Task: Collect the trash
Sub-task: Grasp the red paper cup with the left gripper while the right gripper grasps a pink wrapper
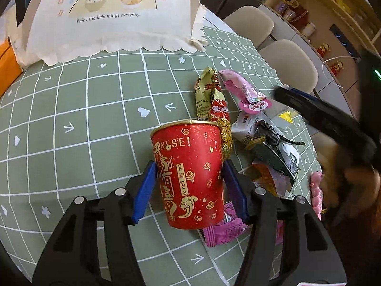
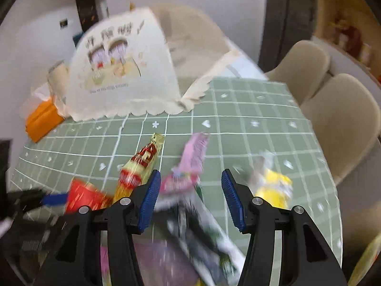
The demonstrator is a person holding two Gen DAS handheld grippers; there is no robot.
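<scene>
My left gripper (image 1: 189,163) is shut on a red paper cup (image 1: 190,178) with gold print; its blue pads press on both sides, and the cup tilts over the green checked tablecloth (image 1: 83,124). To the right of the cup lies a heap of wrappers: a gold-and-red one (image 1: 214,104), a pink one (image 1: 240,88), a white-and-dark one (image 1: 269,143) and a pink sachet (image 1: 223,228). In the blurred right wrist view, my right gripper (image 2: 190,173) hangs open above these wrappers with nothing pressed between its pads. A yellow wrapper (image 2: 273,188) lies to its right.
A large cream paper bag (image 1: 107,16) with a cartoon print stands at the far side of the table, an orange box (image 1: 7,66) to its left. Beige chairs (image 1: 290,64) stand past the right edge. A small pink toy (image 1: 316,190) lies near that edge.
</scene>
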